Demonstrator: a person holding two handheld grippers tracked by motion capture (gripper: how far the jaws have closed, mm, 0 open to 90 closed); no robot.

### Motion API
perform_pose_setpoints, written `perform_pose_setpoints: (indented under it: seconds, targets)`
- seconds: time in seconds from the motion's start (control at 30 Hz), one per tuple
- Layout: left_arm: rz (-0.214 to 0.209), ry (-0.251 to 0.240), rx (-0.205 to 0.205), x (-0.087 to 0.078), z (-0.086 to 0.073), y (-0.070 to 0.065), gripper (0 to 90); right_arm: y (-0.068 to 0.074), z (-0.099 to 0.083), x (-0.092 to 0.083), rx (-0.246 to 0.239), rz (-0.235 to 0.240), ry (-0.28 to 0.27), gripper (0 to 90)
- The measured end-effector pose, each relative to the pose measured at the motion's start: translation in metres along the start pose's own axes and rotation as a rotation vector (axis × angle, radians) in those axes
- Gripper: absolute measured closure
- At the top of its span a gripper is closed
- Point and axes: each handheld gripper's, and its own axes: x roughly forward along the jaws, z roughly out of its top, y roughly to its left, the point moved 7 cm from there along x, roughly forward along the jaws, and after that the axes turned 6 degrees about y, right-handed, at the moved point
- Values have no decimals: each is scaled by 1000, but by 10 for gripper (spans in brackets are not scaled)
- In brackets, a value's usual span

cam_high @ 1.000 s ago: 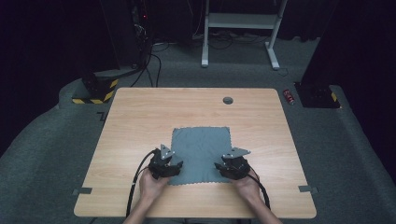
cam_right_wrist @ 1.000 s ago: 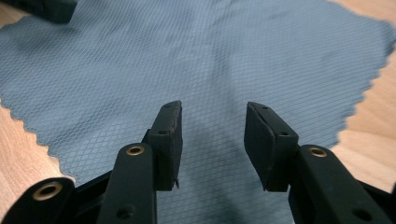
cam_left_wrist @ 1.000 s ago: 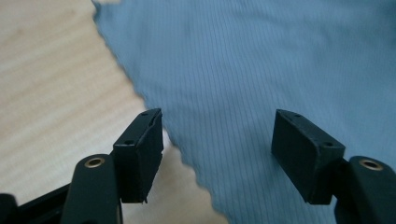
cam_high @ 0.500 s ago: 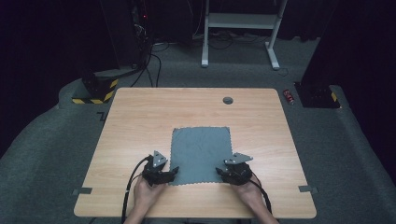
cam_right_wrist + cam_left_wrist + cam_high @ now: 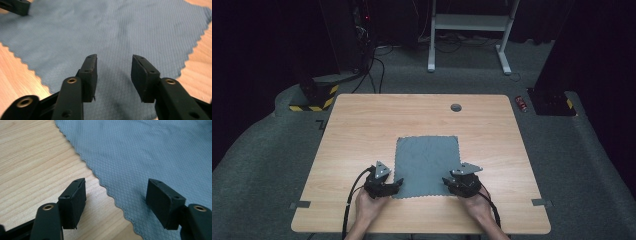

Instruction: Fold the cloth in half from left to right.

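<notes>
A grey-blue cloth (image 5: 427, 162) with zigzag edges lies flat on the wooden table (image 5: 362, 125), near its front edge. My left gripper (image 5: 398, 182) is at the cloth's near left corner. In the left gripper view it (image 5: 116, 192) stands open, with one jaw over bare wood and the other on the cloth (image 5: 150, 152). My right gripper (image 5: 446, 181) is at the near right corner. Its jaws have just been closing, and in the right gripper view it (image 5: 113, 67) is still open low over the cloth (image 5: 112, 30), with no fold pinched between the pads.
A small round hole (image 5: 456, 107) sits near the table's far edge. On the floor beyond are a red can (image 5: 522, 103), a yellow-and-black striped base (image 5: 314, 97) and a white desk frame (image 5: 467, 30). Cables trail from both grippers over the front edge.
My left gripper has drawn back slightly toward the table's near left. The right hand has kept its place. The cloth lies as before.
</notes>
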Motion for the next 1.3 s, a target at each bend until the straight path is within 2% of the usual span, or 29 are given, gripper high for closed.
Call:
perform_pose_setpoints:
  seconds: [0.1,0.23,0.4,0.43,0.47,0.5,0.57,0.67,0.73,0.8,0.83,0.93,1.0,1.03,1.07,1.17,1.2,1.3]
  targets:
    - [-8,14,-15,2,6,3,343,6,9,-1,-20,11,-14,616]
    - [-3,13,-16,3,14,7,358,15,18,2,-38,20,-28,650]
    - [-4,24,-42,5,23,16,376,22,21,11,-36,53,-11,675]
    - [-2,28,-59,5,25,20,377,25,23,13,-40,59,-8,685]
    - [-2,28,-59,5,25,20,379,25,23,13,-40,59,-8,685]
    - [-22,5,-89,3,27,23,388,28,25,13,-43,64,-6,696]
    - [-30,-1,-103,3,28,25,390,29,26,13,-48,64,-6,701]
    - [-30,26,-117,5,24,30,383,34,29,11,-49,59,-9,729]
    - [-39,52,-121,6,22,31,382,37,32,10,-47,59,-19,739]
    - [-42,45,-124,6,23,30,389,39,33,10,-40,63,-25,742]
    - [-39,19,-123,6,25,33,389,43,35,10,-39,70,-37,745]
    - [-41,40,-124,8,30,35,380,49,36,10,-45,79,-48,747]
    - [-28,35,-96,9,40,36,391,58,34,14,-58,95,-38,753]
    - [-28,35,-96,9,40,36,390,58,34,14,-58,95,-38,753]
    - [-25,12,-97,10,49,38,392,61,35,18,-74,101,-19,756]
    - [4,25,-88,16,60,45,401,65,40,23,-90,117,-27,764]
    - [12,29,-83,17,64,48,402,67,41,25,-81,125,-30,767]
    - [10,23,-91,18,71,53,404,71,43,29,-87,136,-32,773]
